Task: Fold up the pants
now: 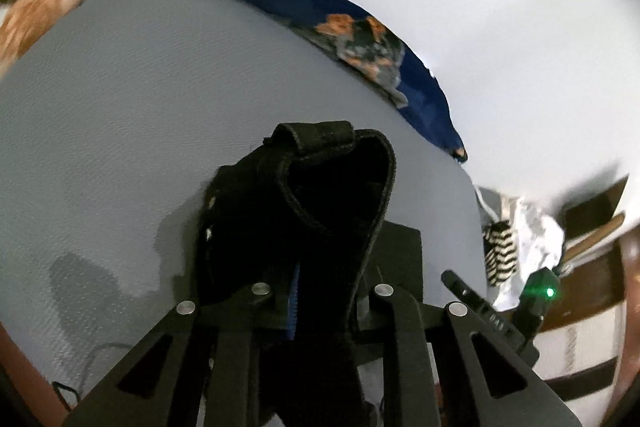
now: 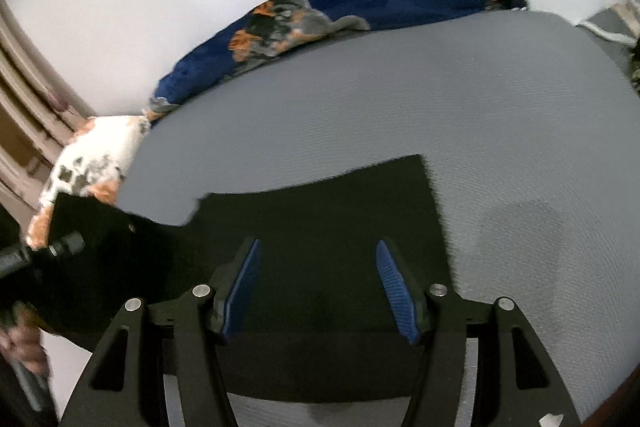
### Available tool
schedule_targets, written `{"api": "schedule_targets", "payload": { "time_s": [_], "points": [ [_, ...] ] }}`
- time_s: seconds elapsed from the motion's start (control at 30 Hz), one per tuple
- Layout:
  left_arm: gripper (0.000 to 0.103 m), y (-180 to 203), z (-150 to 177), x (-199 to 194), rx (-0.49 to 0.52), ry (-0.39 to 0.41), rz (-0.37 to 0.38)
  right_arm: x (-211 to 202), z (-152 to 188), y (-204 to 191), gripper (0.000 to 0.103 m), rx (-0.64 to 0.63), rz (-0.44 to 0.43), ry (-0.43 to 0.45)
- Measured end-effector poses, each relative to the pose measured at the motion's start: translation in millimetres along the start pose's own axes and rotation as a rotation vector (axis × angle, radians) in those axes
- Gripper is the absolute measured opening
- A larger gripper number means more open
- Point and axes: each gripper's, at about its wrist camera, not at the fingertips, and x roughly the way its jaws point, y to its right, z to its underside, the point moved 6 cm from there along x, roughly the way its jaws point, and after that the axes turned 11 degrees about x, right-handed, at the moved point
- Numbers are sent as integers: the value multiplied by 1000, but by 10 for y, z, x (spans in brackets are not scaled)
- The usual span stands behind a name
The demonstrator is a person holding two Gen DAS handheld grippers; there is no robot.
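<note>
Pants (image 2: 320, 227) — black ones — are spread on a grey bed sheet (image 2: 440, 87), with one end bunched up and lifted in the left gripper (image 1: 296, 303). That gripper is seen clamped together on the dark fabric, the cloth rising in a thick folded lump (image 1: 320, 187) just past the fingertips. The right gripper (image 2: 320, 291) is held with its jaws apart over the flat part of the pants, blue pads (image 2: 394, 291) showing and nothing pinched between them.

What could go wrong from here: the grip on the left looks like it was taken on a thick wad rather than a clean edge, so a layer could probably slip out as the fabric is carried over, and a lopsided fold would be left. Since the flat part isn't pinned by the right gripper, the whole garment could also get dragged across the sheet instead of folding.

The views differ quite a bit. Only the left wrist view shows the pinched bundle up close, plus a striped item (image 1: 500, 251) off the bed's far corner. Only the right wrist view shows the flat, squared-off stretch of the pants — and a person's hand (image 2: 24, 347) at the lower left edge. A blue floral blanket (image 2: 360, 7) is caught along the wall in both.
</note>
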Motion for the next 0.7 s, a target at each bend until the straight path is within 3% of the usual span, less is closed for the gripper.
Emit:
{"api": "schedule_targets", "payload": {
  "time_s": [0.37, 0.53, 0.7],
  "points": [
    [18, 936, 56, 708, 115, -72, 51, -145, 5, 302, 57, 42, 29, 71],
    [18, 1065, 175, 1045, 115, -124, 62, -212, -60, 385, 57, 46, 35, 93],
    [18, 1139, 320, 1258, 171, -157, 13, -214, -91, 454, 57, 81, 16, 84]
  ]
}}
